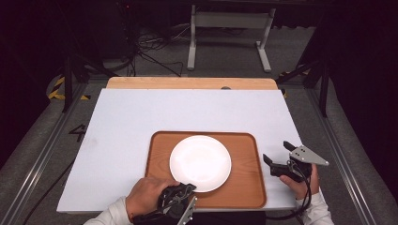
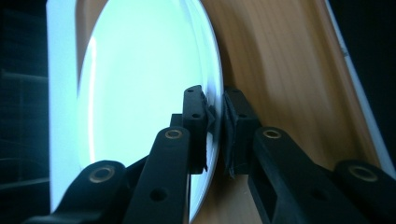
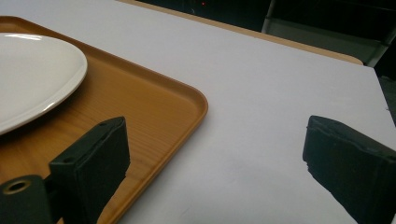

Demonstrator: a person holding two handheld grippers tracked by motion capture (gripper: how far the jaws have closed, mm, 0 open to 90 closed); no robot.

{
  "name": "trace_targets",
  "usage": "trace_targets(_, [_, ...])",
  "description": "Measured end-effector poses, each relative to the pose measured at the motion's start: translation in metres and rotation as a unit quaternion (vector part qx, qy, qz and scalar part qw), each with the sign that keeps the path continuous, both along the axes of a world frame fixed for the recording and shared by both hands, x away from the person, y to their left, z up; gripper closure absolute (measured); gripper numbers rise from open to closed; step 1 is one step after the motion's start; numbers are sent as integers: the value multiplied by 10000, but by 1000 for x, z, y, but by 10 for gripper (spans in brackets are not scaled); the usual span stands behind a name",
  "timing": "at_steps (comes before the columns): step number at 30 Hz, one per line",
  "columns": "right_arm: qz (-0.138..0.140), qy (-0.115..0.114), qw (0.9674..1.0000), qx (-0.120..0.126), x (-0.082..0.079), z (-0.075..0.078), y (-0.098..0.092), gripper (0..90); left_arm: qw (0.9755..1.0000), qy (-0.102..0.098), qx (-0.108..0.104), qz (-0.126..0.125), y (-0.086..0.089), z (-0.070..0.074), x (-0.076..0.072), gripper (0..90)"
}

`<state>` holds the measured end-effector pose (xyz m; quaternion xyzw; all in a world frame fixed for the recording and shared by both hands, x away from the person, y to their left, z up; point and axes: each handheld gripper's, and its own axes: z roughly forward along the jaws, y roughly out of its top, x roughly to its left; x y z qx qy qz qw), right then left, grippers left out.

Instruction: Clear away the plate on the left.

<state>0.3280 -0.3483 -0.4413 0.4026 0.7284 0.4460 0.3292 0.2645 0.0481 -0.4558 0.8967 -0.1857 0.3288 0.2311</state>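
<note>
At the left of the high view, the left gripper (image 1: 180, 194) comes in from about seven o'clock of the plate (image 1: 200, 163), the person's left hand (image 1: 145, 197) wrapped round its body. In the left gripper view its jaws straddle the plate's near rim, one pad (image 2: 208, 122) over the top face and the other under it; the pads sit right at the rim, though a sliver of gap seems to show on the underside, so whether they are pressing cannot be told for sure. The plate is white and round, so it has no long axis and points nowhere; it lies flat, face up, in the middle of the wooden tray (image 1: 244, 159). The tray is a rounded rectangle with its long axis running from nine to three o'clock, near the front edge of the white tabletop (image 1: 141, 117). Farther right, at about three o'clock of the tray and just off its edge, the right gripper (image 1: 280, 157) rests over bare tabletop in the right hand (image 1: 302, 185), its jaws spread wide and holding nothing. A wooden strip (image 1: 187, 83) edges the far side of the table. Beyond it lie grey floor, loose cables (image 1: 150, 47) and a white frame's legs (image 1: 230, 28) in a dark room.
</note>
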Motion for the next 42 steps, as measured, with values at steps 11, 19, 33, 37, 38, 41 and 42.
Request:
trace_targets(11, [-18,-13,10000,22,0,0,-2,79,9974,628,-346,-75,5,5,5,781])
trace_targets(19, [-3,-12,10000,27,0,0,-1,78,9962,727,-466,-75,7,9,5,747])
trace_targets(33, [7,-16,10000,-12,0,0,-1,79,9926,877,-836,-33,14,17,9,657])
trace_targets(37, [5,-17,10000,-24,0,0,-1,78,9915,908,-933,21,16,19,11,586])
trace_targets(38, [6,-18,10000,-29,0,0,-1,79,9915,913,-927,39,17,20,12,558])
trace_targets(41, [3,-11,10000,-29,0,0,0,79,9897,927,-1076,153,18,21,14,487])
trace_targets(42, [10,-17,10000,-36,0,0,0,78,9890,987,-1091,169,19,21,14,470])
